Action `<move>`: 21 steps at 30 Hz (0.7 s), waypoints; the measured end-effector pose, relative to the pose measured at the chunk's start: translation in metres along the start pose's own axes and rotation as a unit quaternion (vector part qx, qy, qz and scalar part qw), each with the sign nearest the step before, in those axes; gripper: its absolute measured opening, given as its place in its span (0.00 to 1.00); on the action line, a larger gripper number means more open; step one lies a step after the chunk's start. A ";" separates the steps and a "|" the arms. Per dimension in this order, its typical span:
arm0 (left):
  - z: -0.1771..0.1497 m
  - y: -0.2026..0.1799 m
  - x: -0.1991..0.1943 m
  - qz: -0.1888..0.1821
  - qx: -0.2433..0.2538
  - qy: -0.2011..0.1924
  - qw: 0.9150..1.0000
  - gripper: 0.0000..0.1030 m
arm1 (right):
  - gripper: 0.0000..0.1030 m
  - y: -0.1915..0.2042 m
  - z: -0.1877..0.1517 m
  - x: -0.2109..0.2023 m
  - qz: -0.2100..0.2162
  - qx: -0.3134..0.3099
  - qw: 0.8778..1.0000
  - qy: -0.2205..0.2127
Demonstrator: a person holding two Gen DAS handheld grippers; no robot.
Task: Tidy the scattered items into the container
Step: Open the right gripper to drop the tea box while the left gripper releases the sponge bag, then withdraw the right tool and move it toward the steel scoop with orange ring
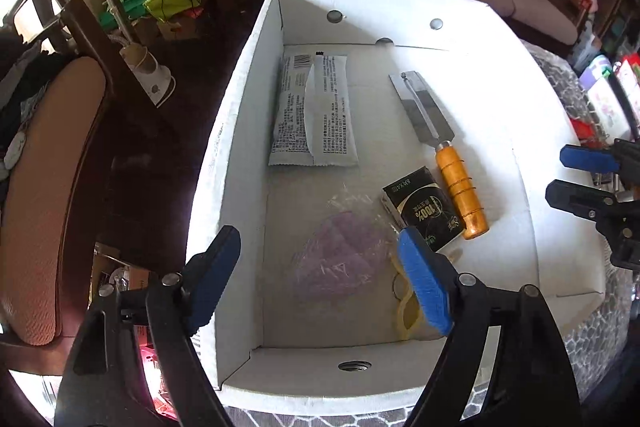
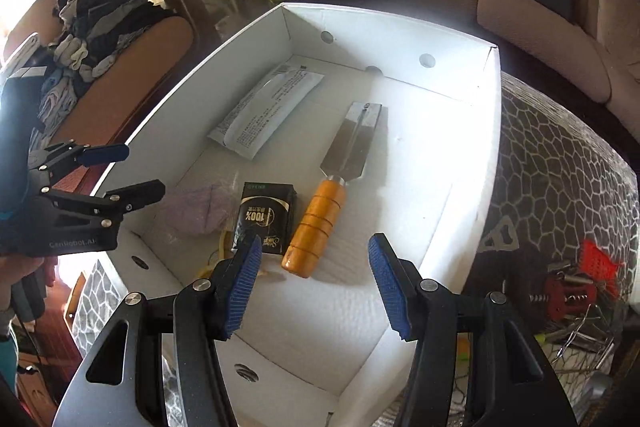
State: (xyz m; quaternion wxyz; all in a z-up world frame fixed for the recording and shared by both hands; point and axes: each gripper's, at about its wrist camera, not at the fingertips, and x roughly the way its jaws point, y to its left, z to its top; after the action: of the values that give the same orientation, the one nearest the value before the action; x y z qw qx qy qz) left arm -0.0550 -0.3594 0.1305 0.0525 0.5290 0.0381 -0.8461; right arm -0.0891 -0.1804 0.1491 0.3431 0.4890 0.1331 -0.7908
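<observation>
A white cardboard box [image 1: 240, 99] [image 2: 380, 35] holds a white printed packet [image 1: 312, 111] [image 2: 268, 109], a metal scraper with an orange handle [image 1: 460, 187] [image 2: 320, 223], a black tissue pack [image 1: 424, 211] [image 2: 266, 217], a purple cloth in a clear bag [image 1: 340, 259] [image 2: 200, 207] and a yellow ring-shaped item [image 1: 404, 311] [image 2: 216, 259]. My left gripper [image 1: 320, 279] [image 2: 132, 171] hangs open over the bagged purple cloth, holding nothing. My right gripper [image 2: 316, 287] [image 1: 576, 175] stands open above the box's near right part, empty.
The box sits on a table with a grey stone-pattern cloth [image 2: 560, 167]. Right of the box lie a metal bottle opener [image 2: 500, 235], red tools [image 2: 568, 295] and several metal pieces. A chair [image 1: 48, 187] stands left, a brown sofa [image 2: 540, 7] behind.
</observation>
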 end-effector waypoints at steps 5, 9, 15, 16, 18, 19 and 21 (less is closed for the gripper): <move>-0.007 -0.011 -0.041 -0.022 0.001 -0.030 0.999 0.81 | 0.58 -0.022 -0.032 -0.047 0.014 0.012 0.999 -0.028; -0.019 -0.045 -0.071 -0.052 0.028 -0.052 0.997 0.92 | 0.65 -0.055 -0.068 -0.087 0.007 0.025 0.999 -0.034; -0.047 -0.132 -0.104 -0.112 0.083 -0.076 0.987 0.99 | 0.65 -0.120 -0.134 -0.131 -0.033 0.048 0.998 -0.014; -0.052 -0.147 -0.108 -0.125 0.087 -0.080 0.985 0.99 | 0.65 -0.130 -0.146 -0.136 -0.038 0.055 0.998 -0.012; -0.063 -0.174 -0.111 -0.149 0.089 -0.087 0.981 0.99 | 0.65 -0.144 -0.168 -0.142 -0.042 0.069 0.997 -0.012; -0.069 -0.187 -0.111 -0.159 0.086 -0.089 0.980 1.00 | 0.65 -0.148 -0.178 -0.141 -0.040 0.074 0.996 -0.011; -0.078 -0.208 -0.105 -0.172 0.075 -0.083 0.979 1.00 | 0.65 -0.152 -0.196 -0.134 -0.040 0.082 0.996 -0.008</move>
State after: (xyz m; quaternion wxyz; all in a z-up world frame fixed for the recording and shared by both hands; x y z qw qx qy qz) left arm 0.0334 -0.1383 0.1924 -0.1304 0.4447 0.0605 -0.8841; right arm -0.0194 0.0926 0.1502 0.2713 0.5035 0.0841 -0.8160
